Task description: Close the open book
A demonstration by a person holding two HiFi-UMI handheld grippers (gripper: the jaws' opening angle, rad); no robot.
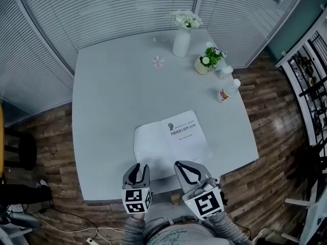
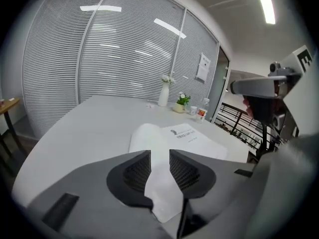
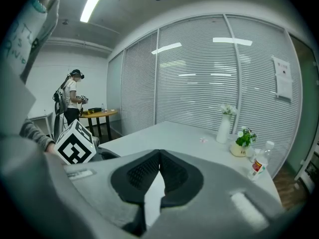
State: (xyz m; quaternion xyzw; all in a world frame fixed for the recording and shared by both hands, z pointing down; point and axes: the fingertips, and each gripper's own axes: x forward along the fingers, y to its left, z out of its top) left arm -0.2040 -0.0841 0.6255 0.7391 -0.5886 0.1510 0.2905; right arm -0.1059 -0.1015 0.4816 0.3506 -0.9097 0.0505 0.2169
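While both grippers hang at the near edge of the grey table (image 1: 110, 91), the book (image 1: 173, 137) lies open and flat just ahead of them: blank left page, printed title page on the right. Left gripper (image 1: 137, 167) sits at the near edge of the left page with its jaws apart; in the left gripper view (image 2: 160, 154) the white page shows through the gap, and the pads aren't pressing on it. Right gripper (image 1: 185, 167) is by the near edge of the right-hand page, with its jaw tips meeting and nothing clamped, as seen in the right gripper view (image 3: 159, 152). Far side of the table: white vase (image 1: 181, 42) with flowers, potted plant (image 1: 207, 61), bottle (image 1: 227, 92), all well apart from the book.
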